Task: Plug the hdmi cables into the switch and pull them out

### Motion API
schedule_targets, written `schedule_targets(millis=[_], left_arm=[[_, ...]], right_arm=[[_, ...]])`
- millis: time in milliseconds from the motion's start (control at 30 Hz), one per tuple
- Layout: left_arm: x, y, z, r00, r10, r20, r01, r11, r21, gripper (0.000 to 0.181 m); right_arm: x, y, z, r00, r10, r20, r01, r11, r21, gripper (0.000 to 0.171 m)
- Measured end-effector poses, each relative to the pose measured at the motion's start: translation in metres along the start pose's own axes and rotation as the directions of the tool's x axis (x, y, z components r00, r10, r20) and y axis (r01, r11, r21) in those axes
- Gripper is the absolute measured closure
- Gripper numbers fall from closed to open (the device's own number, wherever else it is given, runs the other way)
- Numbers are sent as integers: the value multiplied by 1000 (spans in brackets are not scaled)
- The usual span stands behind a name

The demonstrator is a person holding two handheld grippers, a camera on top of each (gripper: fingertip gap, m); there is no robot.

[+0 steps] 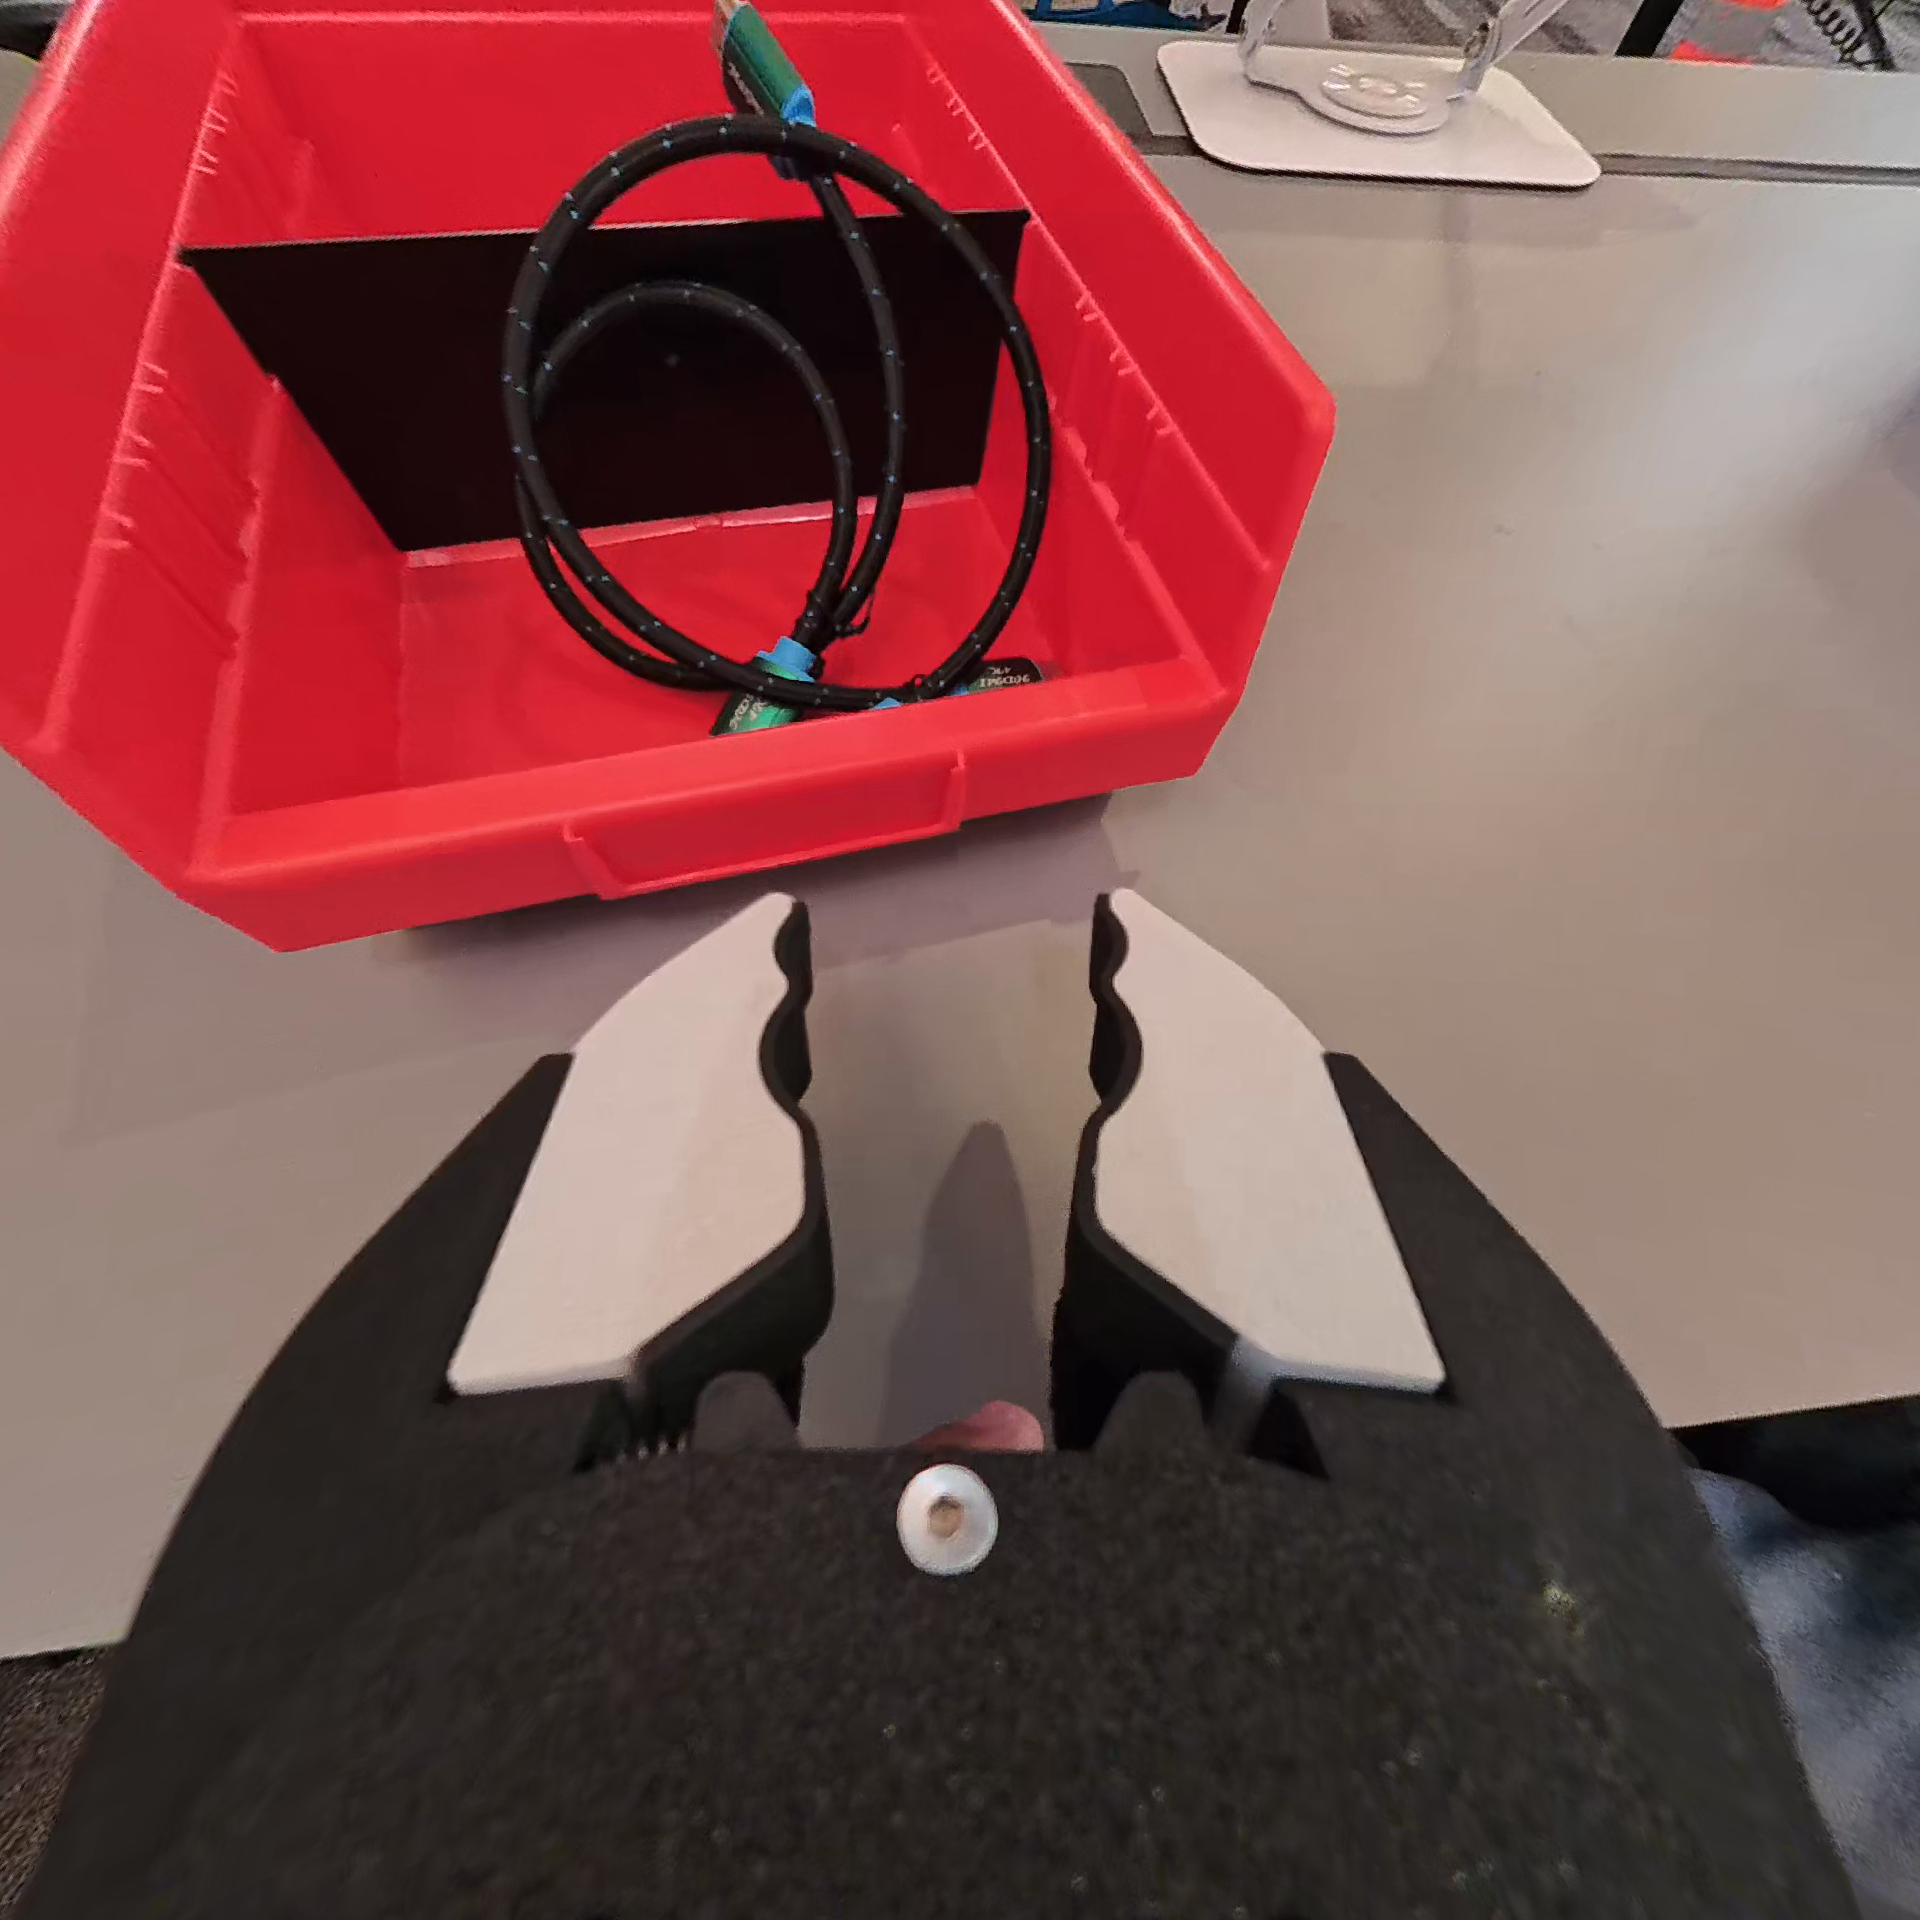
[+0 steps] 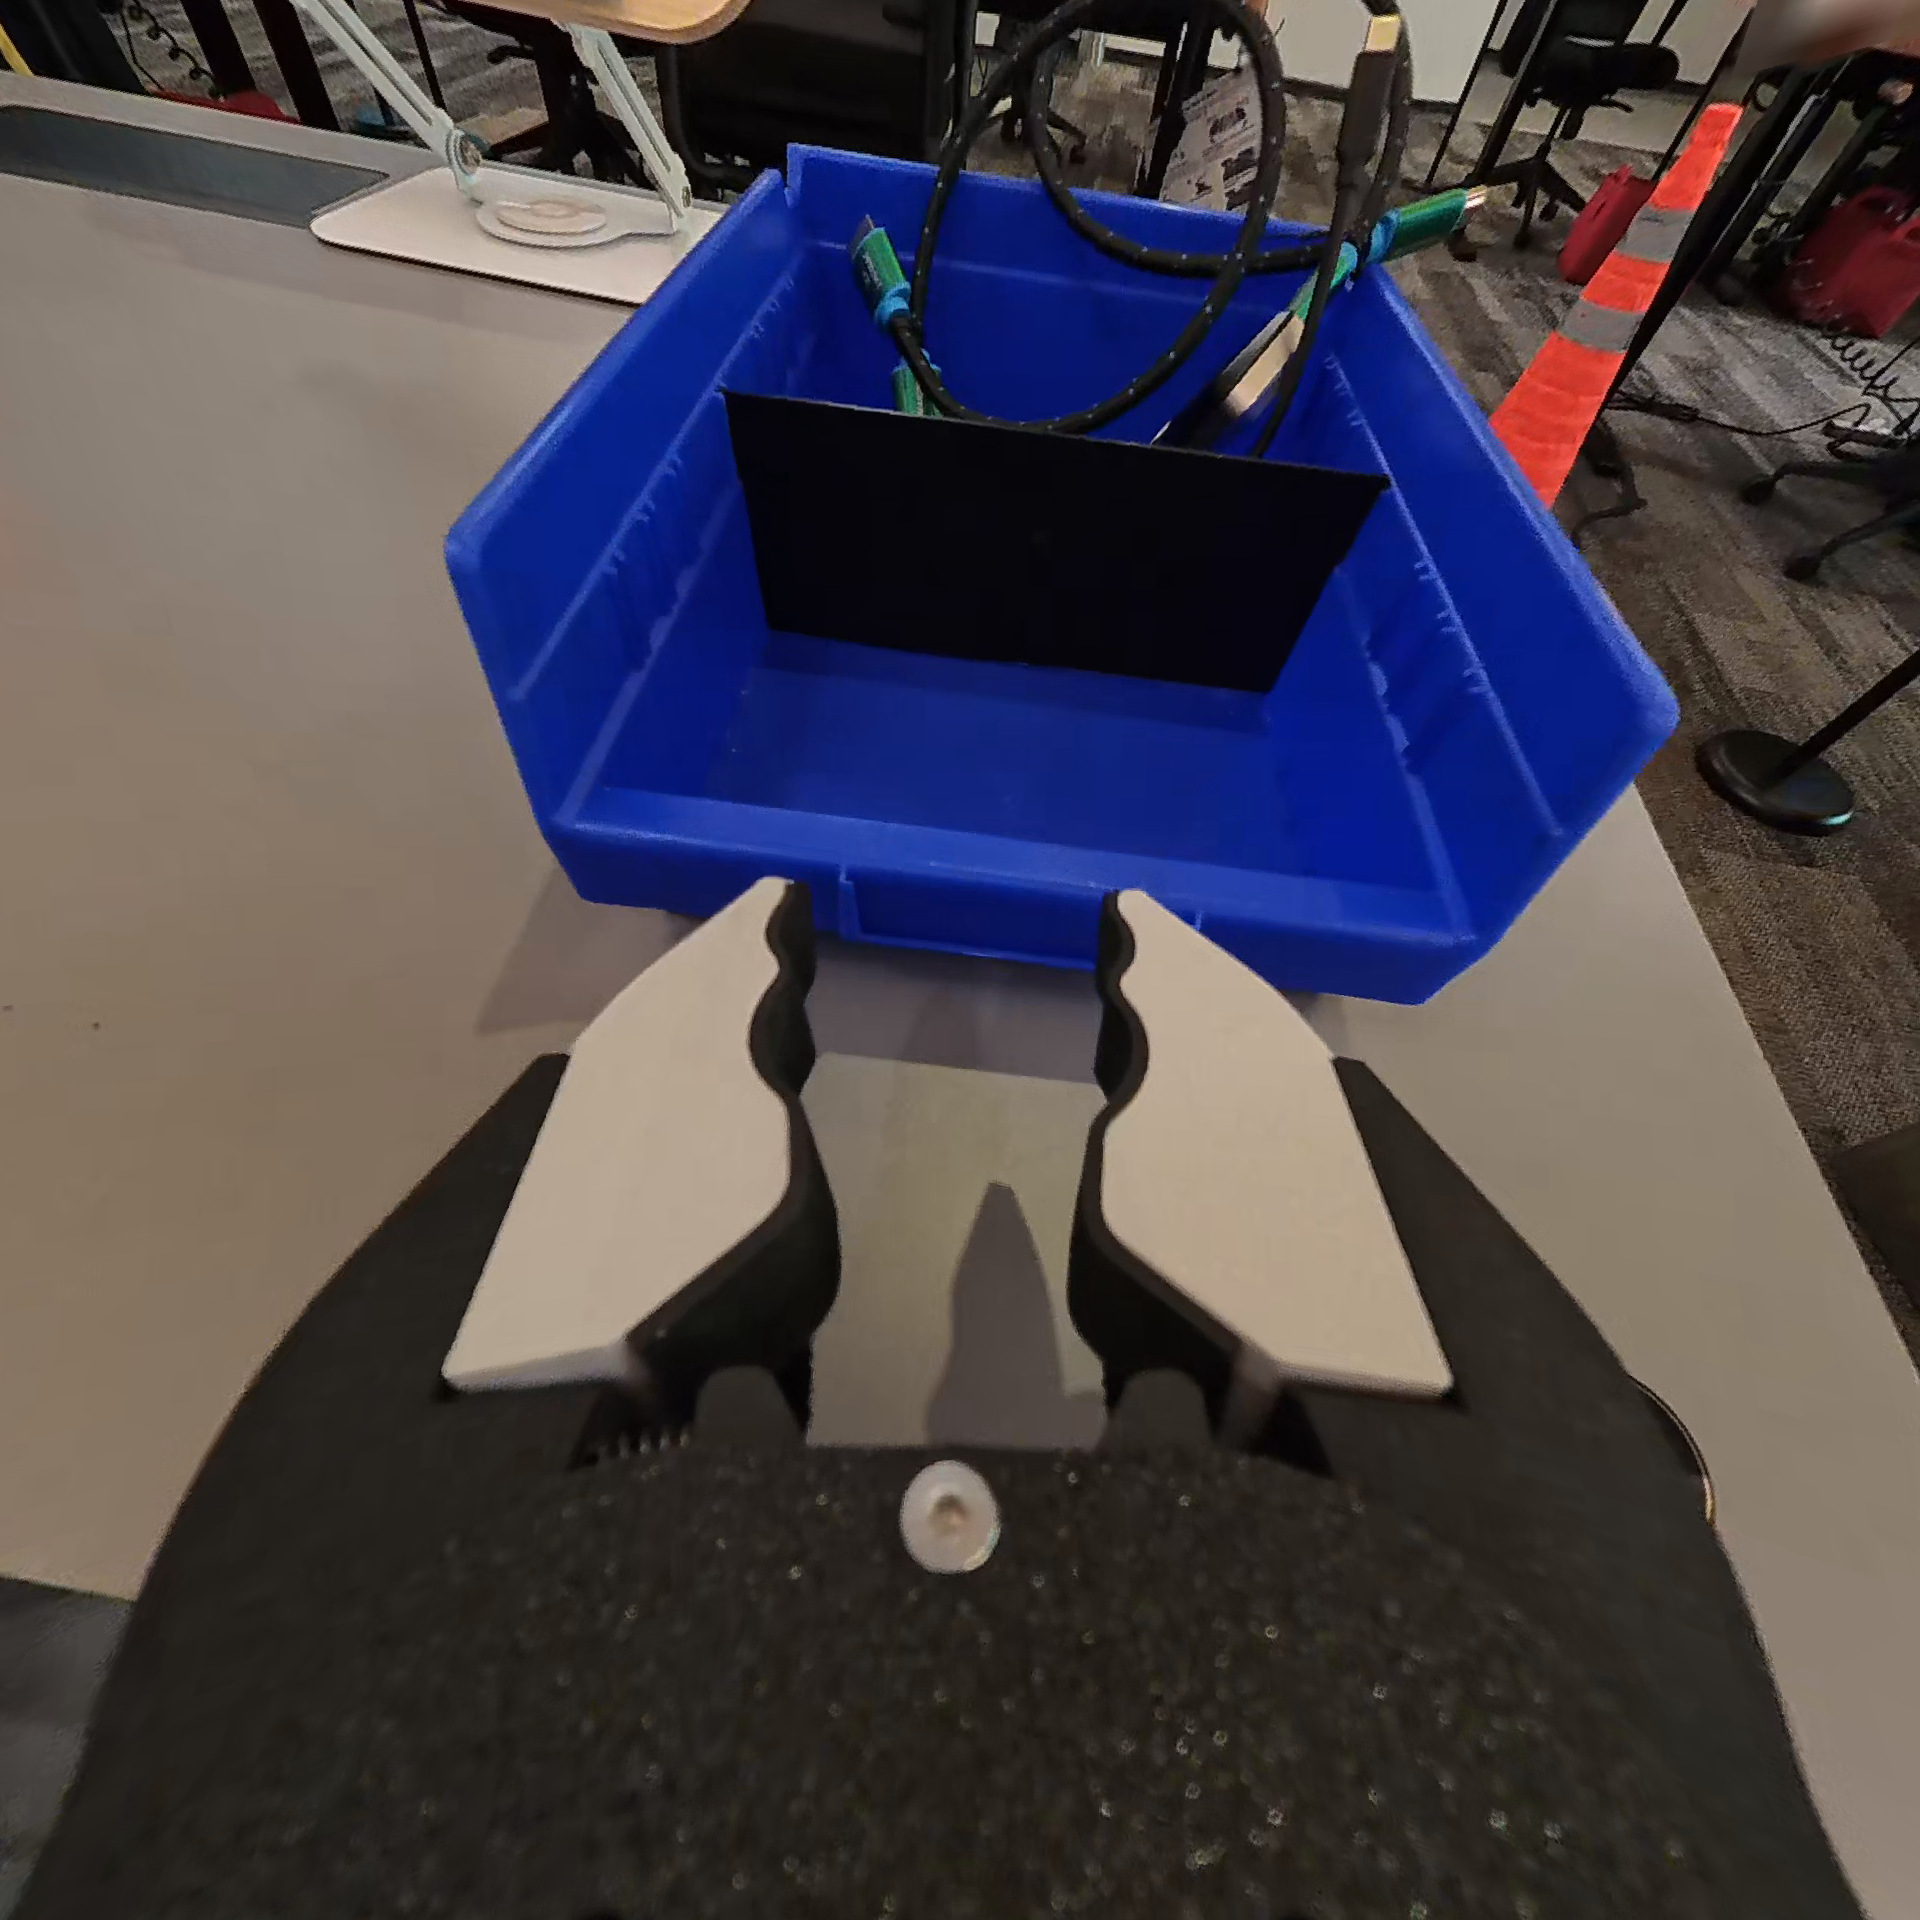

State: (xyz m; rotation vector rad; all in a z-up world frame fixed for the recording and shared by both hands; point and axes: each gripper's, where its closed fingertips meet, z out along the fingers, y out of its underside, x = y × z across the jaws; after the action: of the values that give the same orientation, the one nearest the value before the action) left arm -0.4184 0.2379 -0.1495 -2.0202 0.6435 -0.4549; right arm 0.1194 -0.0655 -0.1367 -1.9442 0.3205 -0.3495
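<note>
Left gripper (image 1: 945, 914) is held low over the bench (image 1: 1558, 727), fingers spread, facing the red bin (image 1: 208, 520). Right gripper (image 2: 951, 909) is posed likewise, fingers parted and nothing held, before the blue bin (image 2: 1507, 675).

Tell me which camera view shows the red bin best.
The left wrist view: the red bin fills its upper half, a black braided cable coiled over its black divider. The right wrist view shows none of it, only a blue bin.
</note>
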Motion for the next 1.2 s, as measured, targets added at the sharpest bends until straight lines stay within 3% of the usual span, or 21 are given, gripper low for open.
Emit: schedule_targets(millis=[233, 367, 500, 567, 667, 733, 767, 800, 900, 1000, 1100, 1133, 1200], left_arm=[[6, -1, -1, 1000, 8, -18, -8, 1000, -1, 130], [10, -3, -1, 1000, 16, -19, -16, 1000, 1, 130], [28, -6, 0, 997, 1, -72, -1, 1000, 2, 130], [45, -8, 3, 994, 17, -112, -18, 1000, -6, 130], [84, -15, 12, 978, 72, -198, -76, 997, -14, 130], [122, -23, 21, 951, 125, -283, -132, 991, -6, 130], [147, -27, 26, 926, 148, -346, -160, 987, -5, 129], [176, -30, 30, 891, 161, -424, -182, 983, -9, 128], [265, -36, 44, 759, 215, -615, -265, 964, 10, 125], [329, -44, 73, 690, 335, -641, -368, 926, 86, 122], [381, -49, 101, 664, 329, -671, -372, 924, 85, 121], [397, -50, 107, 655, 314, -688, -364, 928, 77, 123], [412, -56, 128, 706, 327, -629, -363, 929, 75, 140]], right_arm=[[-5, -1, 2, 1000, 1, 15, -1, 1000, -2, 119], [-48, -27, 7, 980, -3, 199, -12, 997, 75, 114], [-84, -26, 38, 953, -115, 282, 127, 992, -27, 100], [-110, -37, 42, 919, -85, 385, 97, 995, -11, 106], [-148, -46, 45, 878, -51, 476, 75, 997, -32, 86], [-177, -49, 37, 821, -49, 569, 93, 995, -48, 93], [-188, -51, 30, 790, -64, 610, 119, 992, -49, 107], [-194, -56, 24, 786, -73, 614, 123, 992, -40, 105], [-183, -76, 0, 830, -169, 532, 162, 985, 60, 99], [-126, -85, -16, 945, -211, 252, 182, 974, 134, 108], [-39, -63, -20, 986, -63, -152, 70, 997, 38, 124], [-22, -49, -18, 974, 4, -228, -5, 1000, -5, 125], [-14, -22, -8, 964, 100, -248, -121, 990, -72, 124]])
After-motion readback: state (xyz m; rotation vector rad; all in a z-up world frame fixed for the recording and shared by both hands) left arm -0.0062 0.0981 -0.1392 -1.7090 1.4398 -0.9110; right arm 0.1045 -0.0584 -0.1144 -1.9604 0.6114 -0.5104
